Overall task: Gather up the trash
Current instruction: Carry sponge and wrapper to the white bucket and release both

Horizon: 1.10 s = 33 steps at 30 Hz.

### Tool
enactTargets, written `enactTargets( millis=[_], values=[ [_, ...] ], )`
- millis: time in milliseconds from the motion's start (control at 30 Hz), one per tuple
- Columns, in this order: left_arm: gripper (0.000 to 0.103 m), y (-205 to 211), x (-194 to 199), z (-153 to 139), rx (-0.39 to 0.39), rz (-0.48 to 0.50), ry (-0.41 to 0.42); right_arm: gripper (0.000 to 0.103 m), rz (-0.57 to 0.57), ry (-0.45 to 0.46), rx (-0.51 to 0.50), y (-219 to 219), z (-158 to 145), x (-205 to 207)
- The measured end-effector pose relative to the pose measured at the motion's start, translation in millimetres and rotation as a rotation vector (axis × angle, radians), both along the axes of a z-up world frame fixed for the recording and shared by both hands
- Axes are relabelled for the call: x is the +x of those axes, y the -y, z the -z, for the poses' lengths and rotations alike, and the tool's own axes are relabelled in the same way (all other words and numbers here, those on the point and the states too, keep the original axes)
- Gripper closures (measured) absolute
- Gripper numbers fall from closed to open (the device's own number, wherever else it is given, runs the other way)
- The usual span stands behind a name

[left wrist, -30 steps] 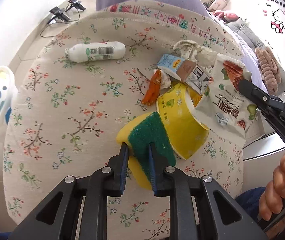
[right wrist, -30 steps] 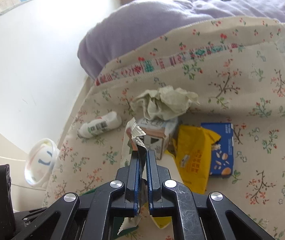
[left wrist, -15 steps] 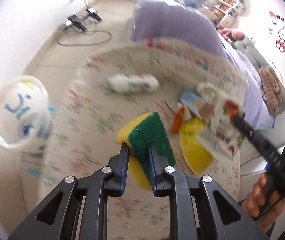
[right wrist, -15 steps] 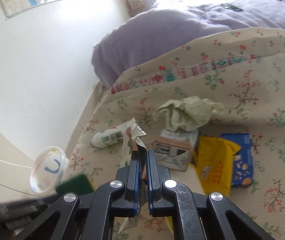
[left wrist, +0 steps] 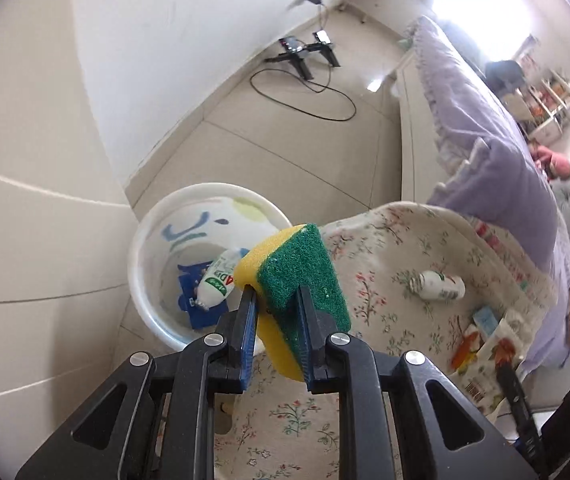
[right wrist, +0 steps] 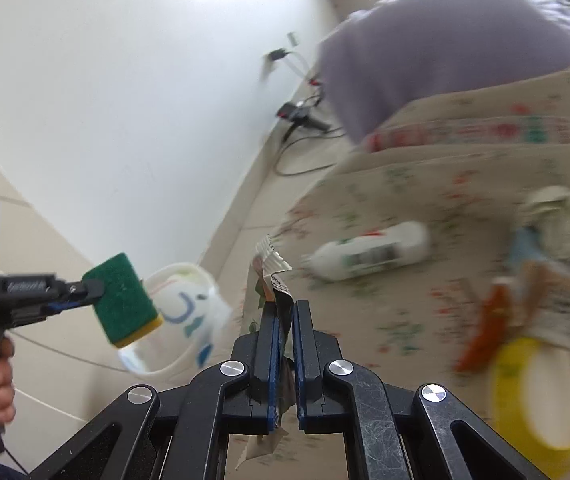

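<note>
- Pale floor tiles and a white wall frame the scene; a floral-clothed counter (left wrist: pixel 385 264) juts in beside a bed with a lilac quilt (left wrist: pixel 497 184), and a white bin (left wrist: pixel 153 240) stands on the floor just off the counter's edge.
- Left gripper (left wrist: pixel 276 300): its fingers are nearly closed, clamped on a yellow-and-green sponge (left wrist: pixel 297 276) whose long axis runs up and away from the fingers, green scourer side facing the camera.
- Key relation — the sponge hangs above and just to the counter side of the bin's rim, so the bin's mouth lies ahead and to the left of the fingers in the left wrist view. My judgement: the left hand is the nearer one to the bin and should release first.
- Right gripper (right wrist: pixel 283 320): its fingers are pressed fully together on a crumpled snack wrapper (right wrist: pixel 271 268) that sticks up between them; it is over the counter's edge, with the bin ahead and to its left.
- Already in the bin: a small white bottle (left wrist: pixel 219 276) and something blue beneath it.
- Left on the counter: another white bottle (right wrist: pixel 369 256), crumpled paper (right wrist: pixel 565 216), a yellow cup (right wrist: pixel 537 392) and other packaging — blurred, hard to identify.
- Hidden: the sponge and fingers cover the bin's near rim, so the clearance there cannot be judged.
</note>
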<state>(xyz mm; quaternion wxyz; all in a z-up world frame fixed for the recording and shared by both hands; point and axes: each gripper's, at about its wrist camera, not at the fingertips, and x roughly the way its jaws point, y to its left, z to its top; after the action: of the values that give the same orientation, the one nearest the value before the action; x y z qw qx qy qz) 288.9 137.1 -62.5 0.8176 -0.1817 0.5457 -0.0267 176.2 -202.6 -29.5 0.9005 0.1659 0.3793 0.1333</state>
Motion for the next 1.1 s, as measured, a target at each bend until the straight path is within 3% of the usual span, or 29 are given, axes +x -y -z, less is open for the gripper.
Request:
enactTargets(
  millis=[133, 267, 433, 633, 767, 967, 1000, 1100],
  values=[
    [0.083, -10.2, 7.8, 5.2, 0.109, -0.032, -0.001, 0.098, -0.051, 0.016, 0.010, -37.9, 1.9, 12.1],
    [0.083, -18.4, 14.5, 19.7, 0.093, -0.046, -0.048, 0.098, -0.094, 0.017, 0.029, -75.8, 10.3, 36.2],
    [0.083, -27.5, 18.5, 25.1, 0.157, -0.074, -0.058, 0.098, -0.132, -0.017, 0.059, -124.6, 33.3, 67.8],
    [0.076, -41.4, 25.6, 36.0, 0.091, -0.116, -0.126, 0.096, -0.177, -0.034, 0.038, -175.7, 52.0, 98.2],
    [0.052, -45.7, 26.2, 28.5, 0.087, -0.140, -0.110, 0.094, -0.209, -0.050, 0.014, -201.6, 65.1, 110.5],
    [0.052, -48.4, 23.5, 17.5, 0.045, -0.157, -0.086, 0.094, -0.206, -0.087, -0.005, -215.6, 84.6, 120.8],
    [0.052, -47.8, 23.2, 17.7, 0.042, -0.159, -0.086, 0.091, -0.204, -0.094, -0.013, -216.2, 86.9, 122.3],
    [0.052, -46.3, 22.0, 16.8, 0.025, -0.160, -0.082, 0.058, -0.194, -0.115, -0.021, -214.4, 94.7, 125.7]
  ],
)
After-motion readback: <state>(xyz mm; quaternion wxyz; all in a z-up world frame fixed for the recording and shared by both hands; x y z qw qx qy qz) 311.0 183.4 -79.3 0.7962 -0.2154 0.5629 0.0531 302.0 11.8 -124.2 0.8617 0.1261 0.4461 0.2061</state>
